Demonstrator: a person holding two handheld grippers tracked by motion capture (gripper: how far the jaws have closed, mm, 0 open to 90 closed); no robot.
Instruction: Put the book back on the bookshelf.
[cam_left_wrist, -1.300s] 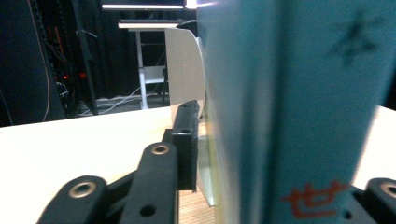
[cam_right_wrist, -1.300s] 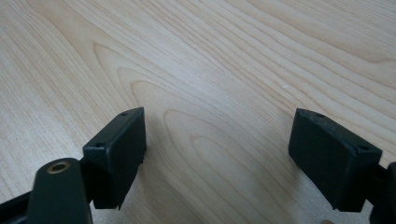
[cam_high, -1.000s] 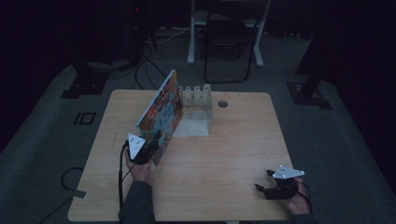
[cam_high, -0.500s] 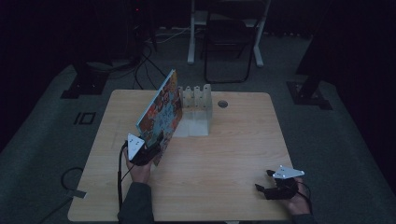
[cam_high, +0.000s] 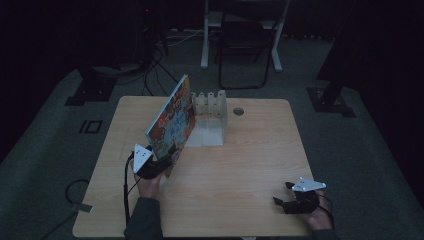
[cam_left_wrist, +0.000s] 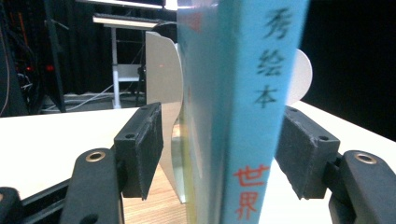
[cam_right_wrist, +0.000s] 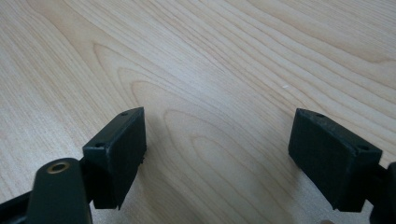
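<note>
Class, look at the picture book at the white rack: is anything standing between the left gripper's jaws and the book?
Nothing visible does. The book stands between the left gripper's jaws, which have just been opening: a clear gap at one pad, the other looks close beside the spine.

Left gripper (cam_high: 161, 162) and right gripper (cam_high: 289, 200): black bodies, each topped by a grey three-cornered plate; blocky black jaw pads with small screw holes; brass-ringed pivots; black trailing cables; dark grey sleeve (cam_high: 143, 220).

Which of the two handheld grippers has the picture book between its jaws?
The left gripper, by the white rack: its jaws, just opening, stand either side of the book. The right gripper has bare table between open jaws.
</note>
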